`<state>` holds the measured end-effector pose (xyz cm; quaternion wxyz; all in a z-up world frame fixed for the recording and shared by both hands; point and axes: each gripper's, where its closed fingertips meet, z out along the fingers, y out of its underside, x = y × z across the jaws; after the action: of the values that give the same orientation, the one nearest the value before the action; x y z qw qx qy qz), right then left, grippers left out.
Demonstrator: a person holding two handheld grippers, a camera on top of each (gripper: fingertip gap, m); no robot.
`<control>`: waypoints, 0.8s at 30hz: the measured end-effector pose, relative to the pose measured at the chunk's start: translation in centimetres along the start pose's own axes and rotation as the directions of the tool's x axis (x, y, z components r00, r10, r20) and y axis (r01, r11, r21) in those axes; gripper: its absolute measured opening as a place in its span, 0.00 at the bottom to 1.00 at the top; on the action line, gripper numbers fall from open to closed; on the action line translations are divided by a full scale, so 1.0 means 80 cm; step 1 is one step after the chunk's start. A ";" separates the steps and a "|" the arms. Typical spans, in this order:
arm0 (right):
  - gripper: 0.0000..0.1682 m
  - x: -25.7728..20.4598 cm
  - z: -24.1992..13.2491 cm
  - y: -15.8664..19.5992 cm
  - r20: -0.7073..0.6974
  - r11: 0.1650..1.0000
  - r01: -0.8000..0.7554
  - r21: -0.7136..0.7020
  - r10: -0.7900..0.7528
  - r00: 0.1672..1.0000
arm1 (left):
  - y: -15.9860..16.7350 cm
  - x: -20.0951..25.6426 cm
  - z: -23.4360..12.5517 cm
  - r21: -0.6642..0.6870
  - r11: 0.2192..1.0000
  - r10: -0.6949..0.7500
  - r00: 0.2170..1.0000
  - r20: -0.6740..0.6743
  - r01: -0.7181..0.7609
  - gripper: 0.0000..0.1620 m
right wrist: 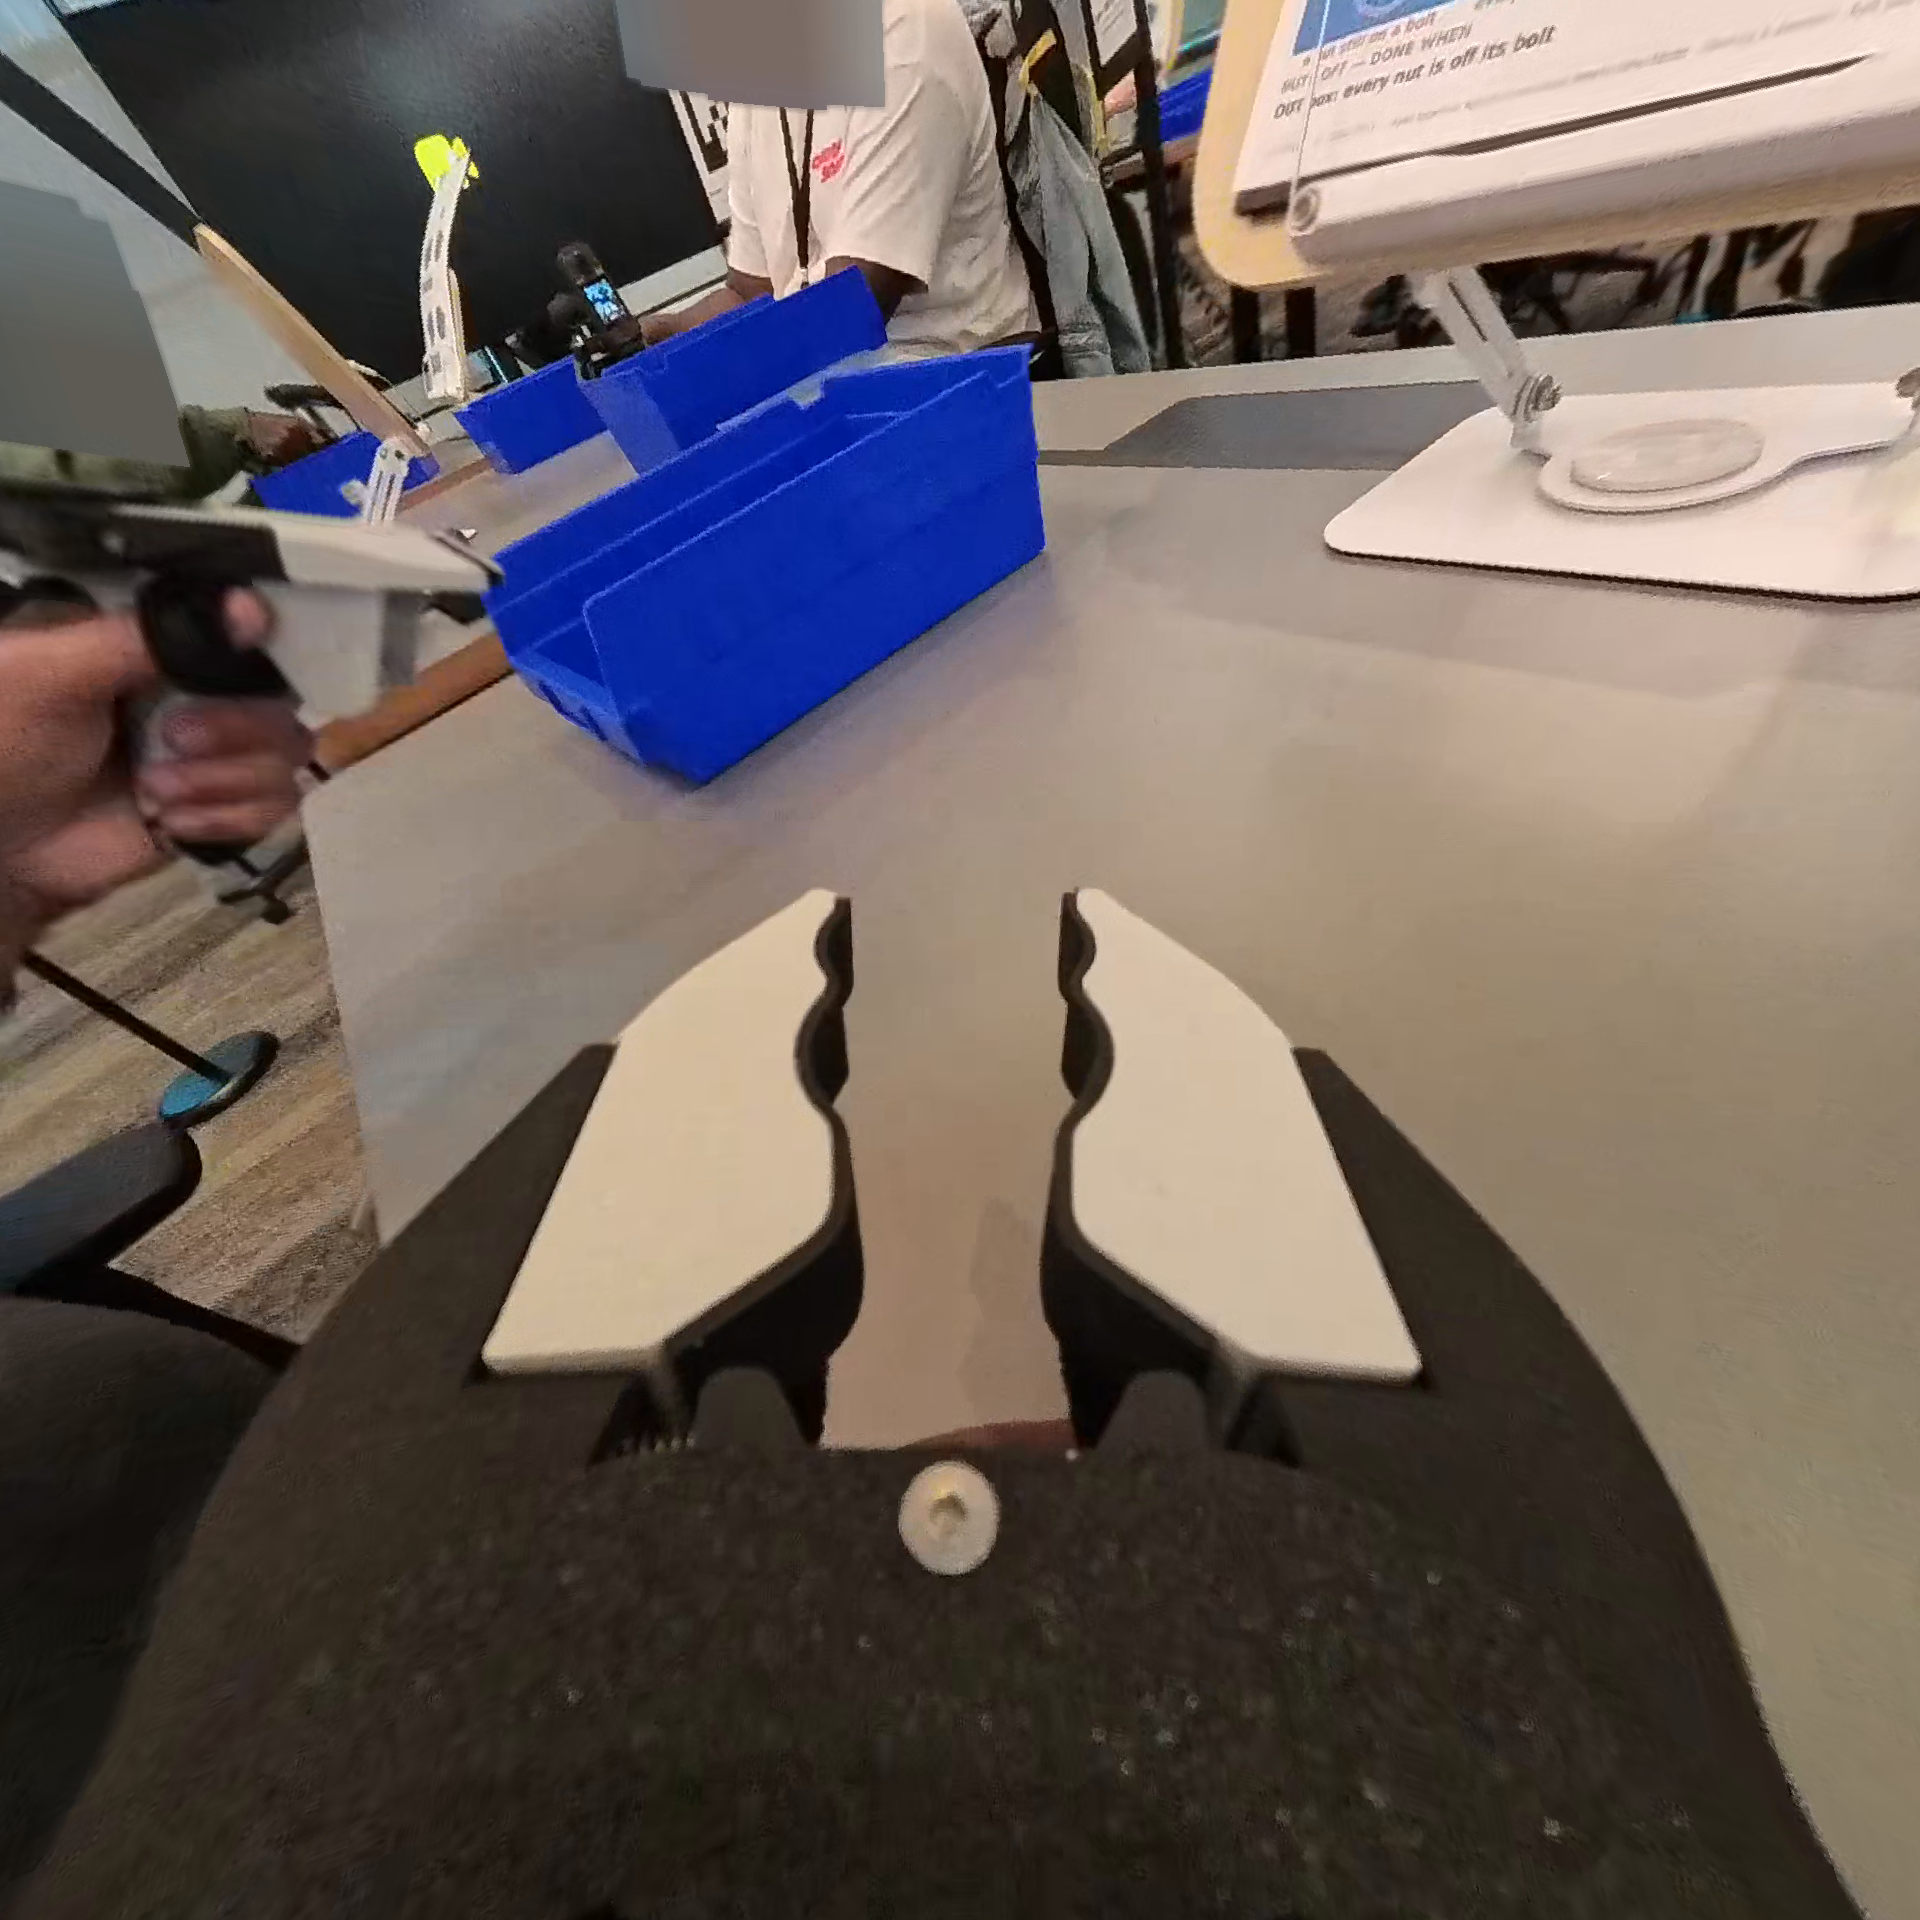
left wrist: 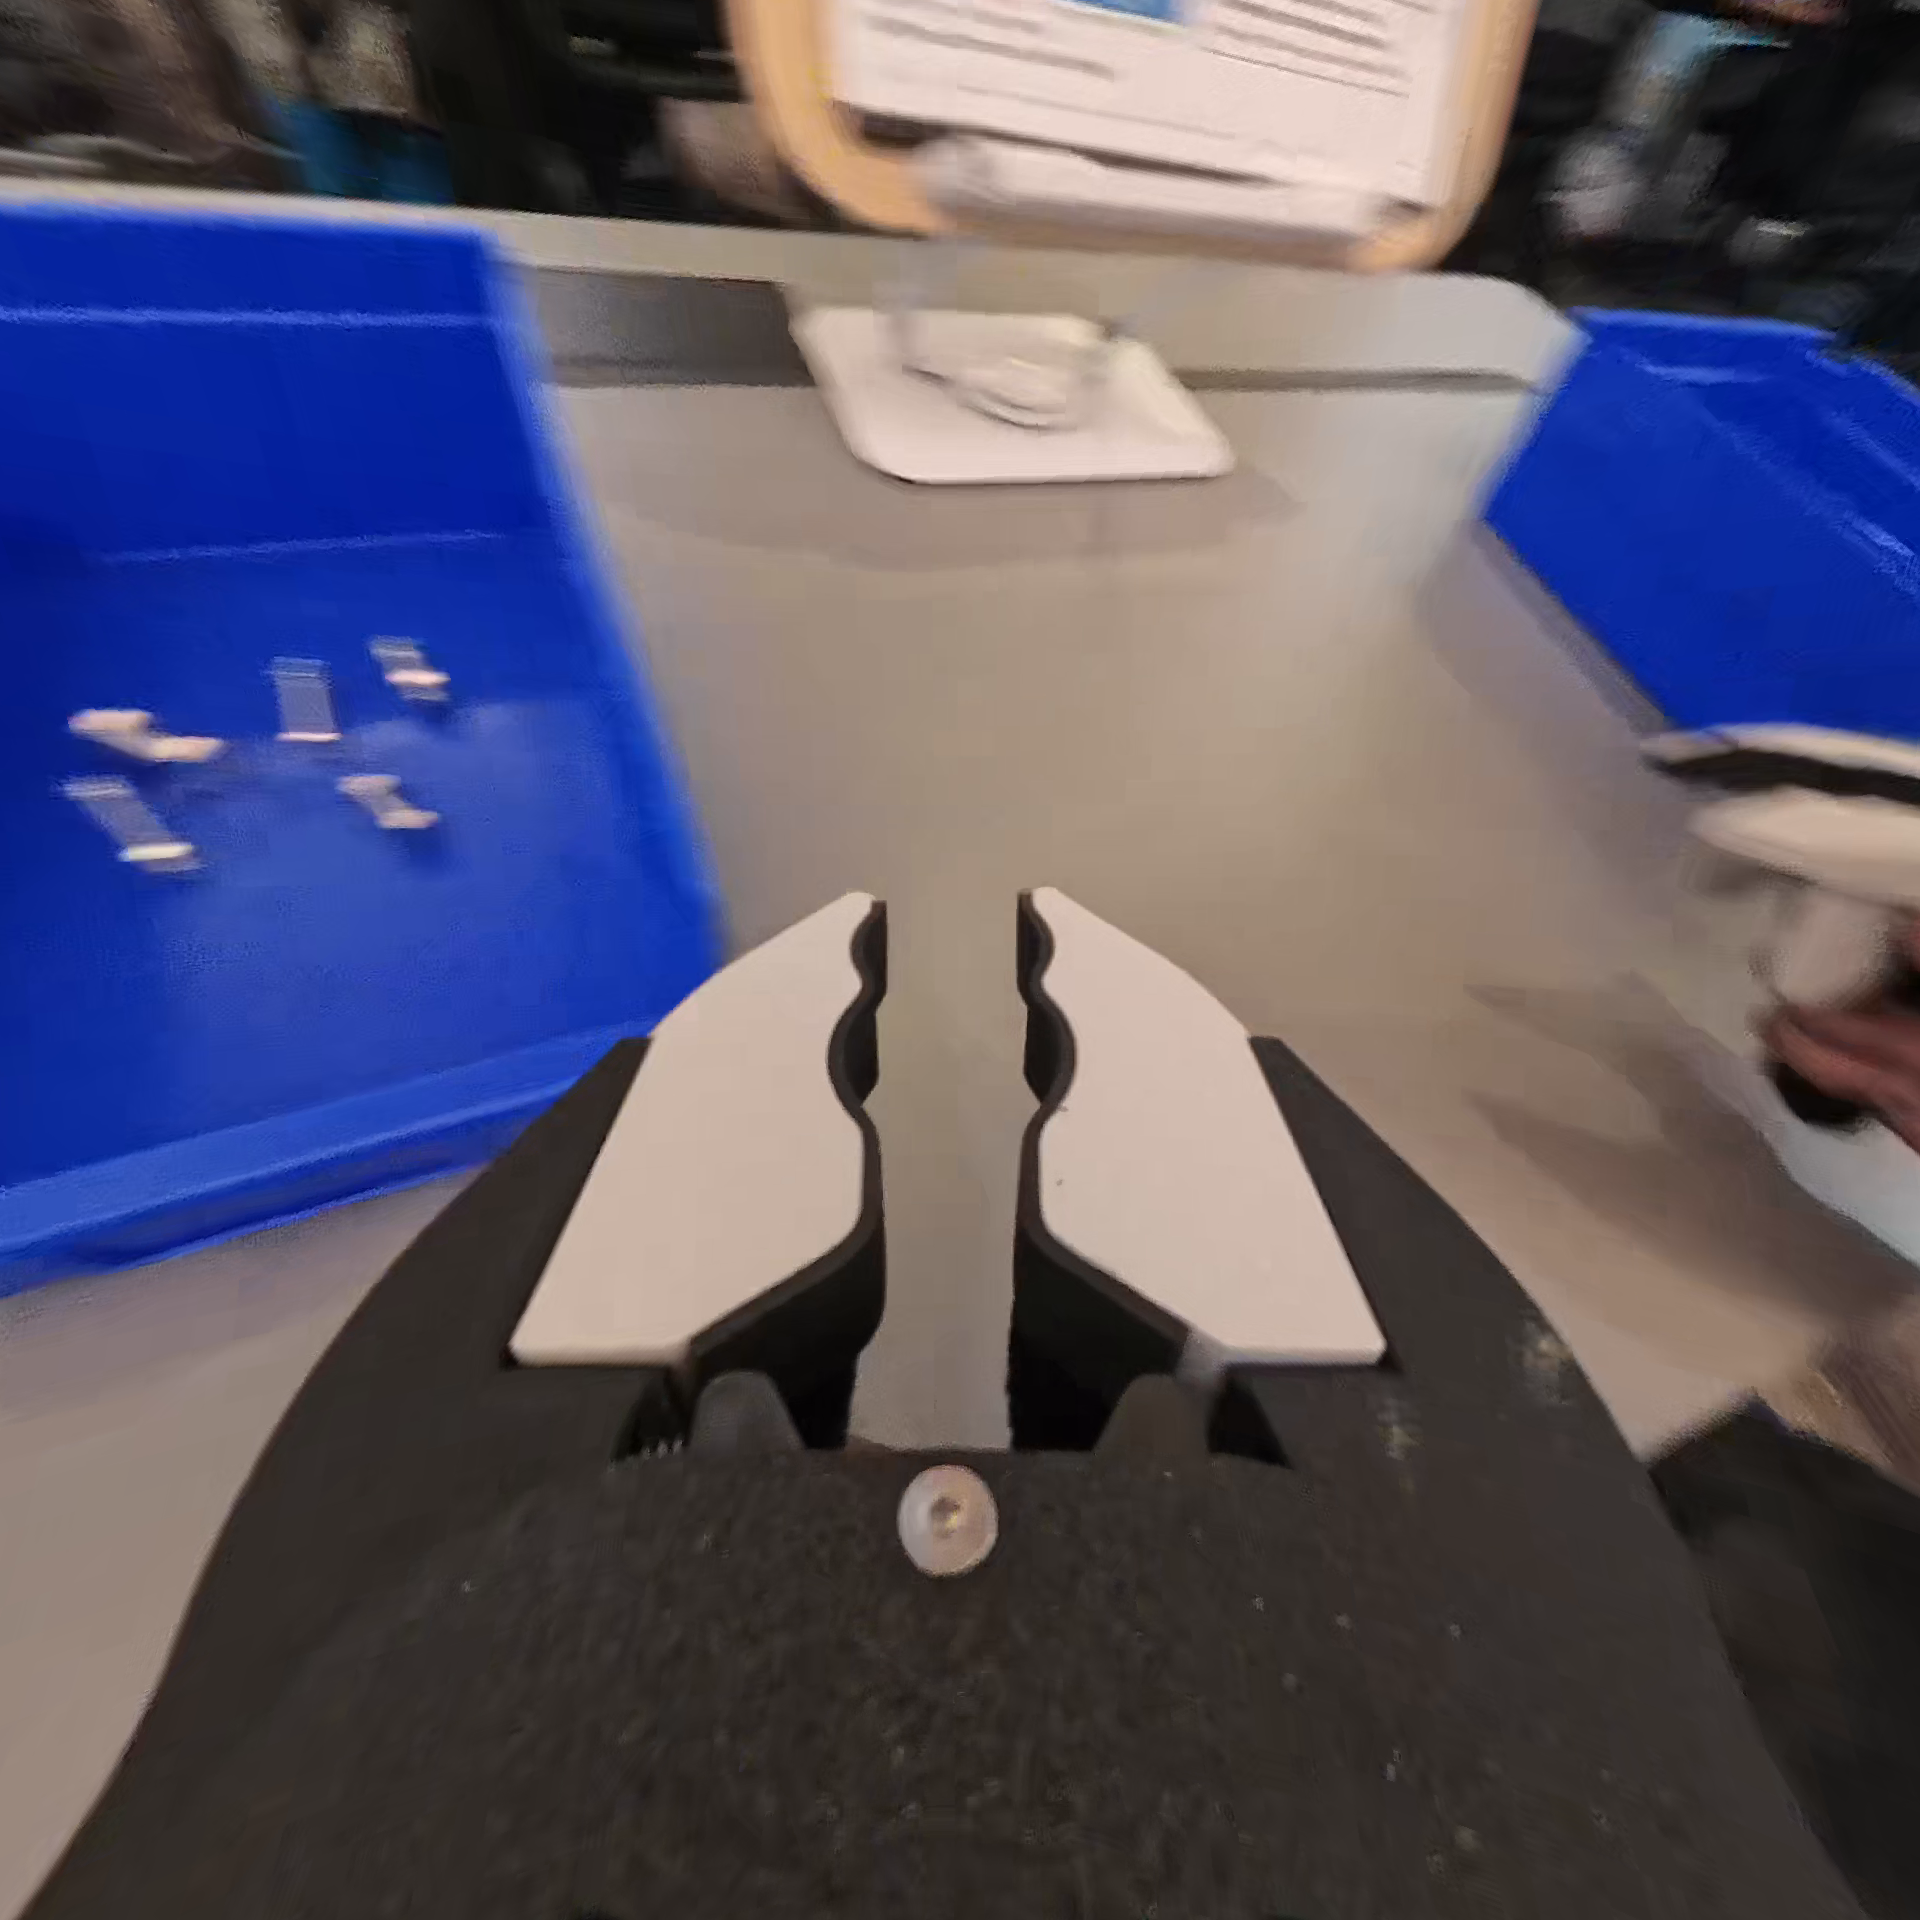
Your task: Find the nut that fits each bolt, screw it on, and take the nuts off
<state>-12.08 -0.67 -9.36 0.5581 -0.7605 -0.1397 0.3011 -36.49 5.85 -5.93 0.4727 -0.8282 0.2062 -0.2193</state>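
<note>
In the left wrist view, several silver bolts [left wrist: 301, 701] lie on the floor of a blue bin [left wrist: 312, 987] at the left; the view is blurred. My left gripper [left wrist: 951, 914] is open and empty above the grey table [left wrist: 987, 727], just right of that bin. A second blue bin [left wrist: 1714, 540] stands at the right; its inside is hidden. In the right wrist view my right gripper [right wrist: 956, 914] is open and empty above the table [right wrist: 1351, 831]. The left bin [right wrist: 769, 582] shows from the side, with the left gripper [right wrist: 312, 592] held in a hand beside it.
A white stand [left wrist: 1029, 405] carrying a sheet on a board sits at the table's far middle; it also shows in the right wrist view [right wrist: 1621, 509]. The table's left edge [right wrist: 332, 987] drops to a wood floor. A person and more blue bins [right wrist: 727, 364] are at another table behind.
</note>
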 end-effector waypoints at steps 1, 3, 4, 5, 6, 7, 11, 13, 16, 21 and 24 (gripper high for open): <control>0.23 0.001 0.000 0.000 -0.006 1.000 0.018 -0.004 -0.018 1.000 | -0.017 -0.028 -0.003 0.015 1.000 -0.024 0.996 0.080 0.023 0.14; 0.22 0.002 -0.001 -0.002 -0.011 0.999 0.048 -0.006 -0.048 0.999 | -0.034 -0.083 0.006 -0.025 0.998 -0.057 0.974 0.220 0.064 0.15; 0.22 0.002 -0.003 -0.002 -0.013 0.999 0.054 -0.004 -0.055 0.998 | -0.033 -0.107 0.018 -0.082 0.993 -0.055 0.960 0.276 0.081 0.19; 0.22 0.002 -0.005 0.000 -0.011 0.999 0.053 -0.004 -0.053 0.999 | -0.029 -0.130 0.031 -0.137 0.985 -0.057 0.942 0.330 0.107 0.20; 0.22 0.002 -0.005 0.002 -0.004 0.999 0.045 -0.004 -0.045 0.999 | -0.022 -0.146 0.047 -0.188 0.972 -0.068 0.932 0.356 0.143 0.21; 0.22 0.002 -0.006 0.005 0.005 0.999 0.034 -0.005 -0.034 0.999 | -0.013 -0.155 0.065 -0.243 0.954 -0.083 0.931 0.356 0.178 0.21; 0.22 0.001 -0.009 0.010 0.037 1.000 -0.001 -0.011 0.002 0.999 | 0.022 -0.175 0.120 -0.396 0.879 -0.113 0.924 0.365 0.265 0.19; 0.22 0.001 -0.012 0.010 0.043 1.000 -0.008 -0.012 0.009 0.999 | 0.027 -0.183 0.133 -0.411 0.862 -0.130 0.912 0.389 0.298 0.19; 0.22 0.006 -0.013 0.012 0.045 1.000 -0.014 -0.016 0.015 0.999 | 0.042 -0.194 0.144 -0.465 0.824 -0.108 0.896 0.430 0.323 0.19; 0.22 0.009 -0.013 0.013 0.055 0.999 -0.037 -0.027 0.039 0.998 | 0.056 -0.208 0.152 -0.504 0.791 -0.079 0.874 0.479 0.348 0.19; 0.21 0.010 -0.012 0.014 0.053 0.999 -0.037 -0.033 0.039 0.998 | 0.057 -0.212 0.154 -0.525 0.785 -0.037 0.870 0.491 0.329 0.10</control>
<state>-10.98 -1.38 -10.47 0.5359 -0.7637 -0.1448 0.3296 -44.13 21.57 -18.36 0.2001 -0.9776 0.0637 0.0102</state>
